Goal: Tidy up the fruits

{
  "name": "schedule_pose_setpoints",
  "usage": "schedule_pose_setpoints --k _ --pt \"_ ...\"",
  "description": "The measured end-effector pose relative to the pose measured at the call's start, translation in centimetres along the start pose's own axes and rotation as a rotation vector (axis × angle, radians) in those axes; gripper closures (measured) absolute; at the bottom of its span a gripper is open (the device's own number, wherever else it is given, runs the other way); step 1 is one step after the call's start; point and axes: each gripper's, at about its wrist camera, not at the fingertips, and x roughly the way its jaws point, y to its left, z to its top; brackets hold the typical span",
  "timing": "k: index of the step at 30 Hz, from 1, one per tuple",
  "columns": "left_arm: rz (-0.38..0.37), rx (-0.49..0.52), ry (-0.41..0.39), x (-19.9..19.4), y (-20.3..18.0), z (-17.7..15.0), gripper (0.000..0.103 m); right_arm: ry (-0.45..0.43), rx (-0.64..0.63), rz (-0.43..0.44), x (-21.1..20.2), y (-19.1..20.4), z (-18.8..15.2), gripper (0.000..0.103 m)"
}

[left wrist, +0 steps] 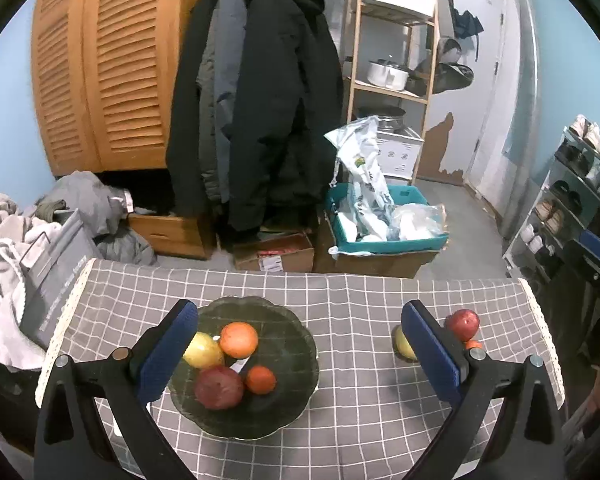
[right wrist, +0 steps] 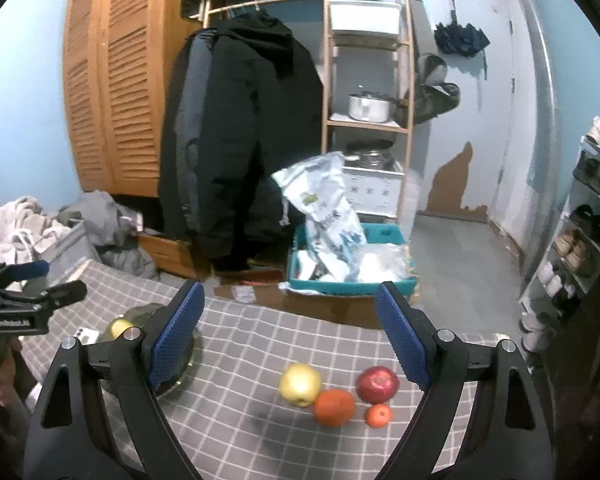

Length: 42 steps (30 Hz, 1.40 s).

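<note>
Holding nothing, left gripper (left wrist: 298, 354) and right gripper (right wrist: 290, 338) gape above 8 fruits.

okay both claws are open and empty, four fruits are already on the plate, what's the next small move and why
Probably lower the right claw over the yellow apple and close on it. Four fruits remain loose on the checked cloth, and this apple lies between the open jaws on the side nearest the glass plate. The orange touches it, so come down gently.

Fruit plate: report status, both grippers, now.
Left gripper open, empty. Right gripper open, empty. Plate holds four fruits; four loose on cloth. Nothing blocking.
</note>
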Motion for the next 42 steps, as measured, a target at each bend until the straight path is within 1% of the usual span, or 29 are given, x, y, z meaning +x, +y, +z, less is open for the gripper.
schedule_pose_setpoints --k 8,15,18,23,32,37,42 --pt "-0.034 0.027 0.028 1.1 -2.5 0.2 0.001 0.021 0.024 -0.047 -0.4 -2.7 -0.9 0.016" --pt "-0.084 0.025 0.065 2.4 -4.7 0.5 0.001 0.068 0.045 -0.079 0.1 -5.0 -2.2 0.017" --pt "-0.091 0.033 0.083 3.1 -5.7 0.5 0.001 0.089 0.053 -0.091 0.5 -6.0 -2.8 0.016" --pt "-0.093 0.057 0.112 4.5 -7.3 0.3 0.001 0.141 0.067 -0.112 1.4 -7.5 -4.2 0.016" --pt "-0.097 0.079 0.150 6.8 -9.4 0.0 0.001 0.205 0.092 -0.129 3.0 -9.4 -5.9 0.016" --pt "-0.103 0.098 0.193 8.7 -10.5 -0.6 0.001 0.264 0.108 -0.142 4.6 -10.7 -7.3 0.016" --pt "-0.116 0.087 0.252 10.9 -11.0 -1.4 0.001 0.332 0.119 -0.157 6.8 -11.7 -8.9 0.016"
